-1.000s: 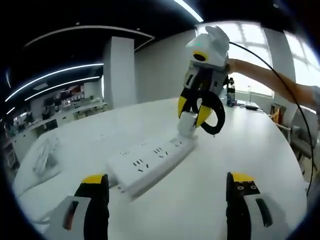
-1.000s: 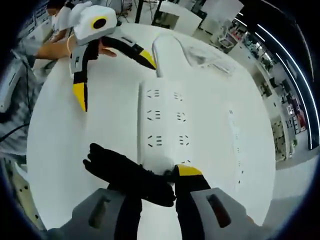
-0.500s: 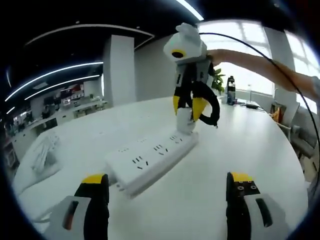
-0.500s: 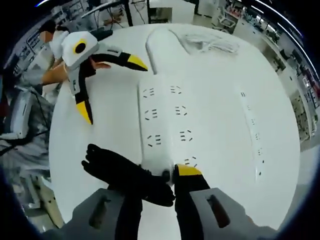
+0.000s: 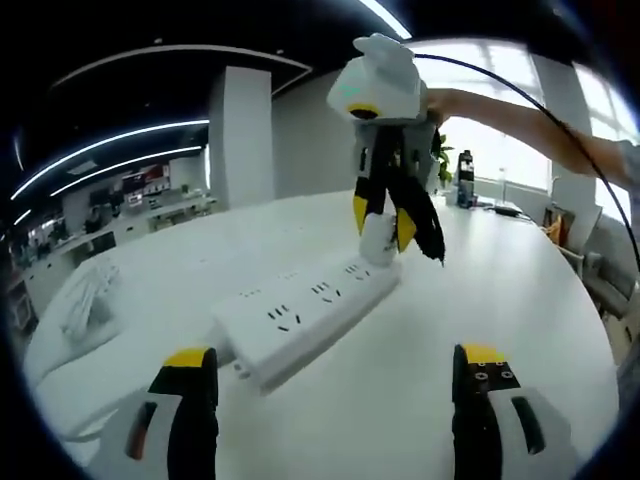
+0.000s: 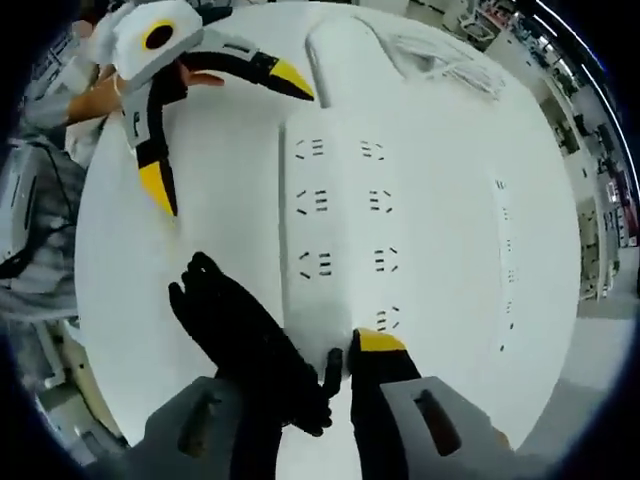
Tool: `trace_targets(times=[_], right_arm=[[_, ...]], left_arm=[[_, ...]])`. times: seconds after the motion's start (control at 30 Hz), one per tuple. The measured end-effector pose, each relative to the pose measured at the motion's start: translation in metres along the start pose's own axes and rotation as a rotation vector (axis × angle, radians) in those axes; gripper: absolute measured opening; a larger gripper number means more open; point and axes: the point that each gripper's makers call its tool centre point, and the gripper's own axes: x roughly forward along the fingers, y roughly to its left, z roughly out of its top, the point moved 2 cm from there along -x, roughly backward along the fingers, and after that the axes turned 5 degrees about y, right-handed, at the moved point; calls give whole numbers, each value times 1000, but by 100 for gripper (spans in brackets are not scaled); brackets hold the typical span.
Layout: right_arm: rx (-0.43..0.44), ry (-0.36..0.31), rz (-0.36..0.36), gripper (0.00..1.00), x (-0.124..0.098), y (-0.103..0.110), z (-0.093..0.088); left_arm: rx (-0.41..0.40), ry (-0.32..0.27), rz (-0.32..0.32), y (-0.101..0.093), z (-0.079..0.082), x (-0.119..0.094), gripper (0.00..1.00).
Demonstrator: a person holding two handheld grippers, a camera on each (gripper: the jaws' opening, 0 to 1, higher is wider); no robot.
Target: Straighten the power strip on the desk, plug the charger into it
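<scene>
— Where's the charger (image 5: 378, 236)?
— My right gripper (image 5: 384, 212) pinches it over the far end of the power strip (image 5: 300, 318) on the desk (image 5: 420, 370).
— Left gripper (image 5: 335, 372)?
— Jaws spread, nothing held

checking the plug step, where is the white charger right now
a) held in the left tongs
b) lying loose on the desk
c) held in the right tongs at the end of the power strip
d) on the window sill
c: the right tongs grip the white charger at the far end of the power strip, while the left tongs stand open and empty.
</scene>
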Motion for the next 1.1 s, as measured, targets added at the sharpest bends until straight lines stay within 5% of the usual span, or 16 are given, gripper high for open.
trace_targets(times=[0.33, 0.47, 0.5, 0.53, 0.83, 1.1], right_arm=[[-36, 61, -200, 24, -1, 0, 1], [-58, 24, -197, 25, -3, 18, -4], [-65, 30, -125, 25, 0, 4, -1], [-67, 24, -139, 25, 0, -8, 1], [-119, -65, -167, 26, -11, -10, 4], [-126, -74, -191, 33, -21, -13, 3]], left_arm=[[2, -29, -6, 2, 7, 3, 99], [22, -19, 15, 7, 6, 5, 99], [28, -18, 19, 7, 6, 6, 99], [31, -18, 22, 7, 6, 6, 99], [46, -15, 26, 6, 6, 9, 99], [42, -17, 36, 7, 6, 7, 99]])
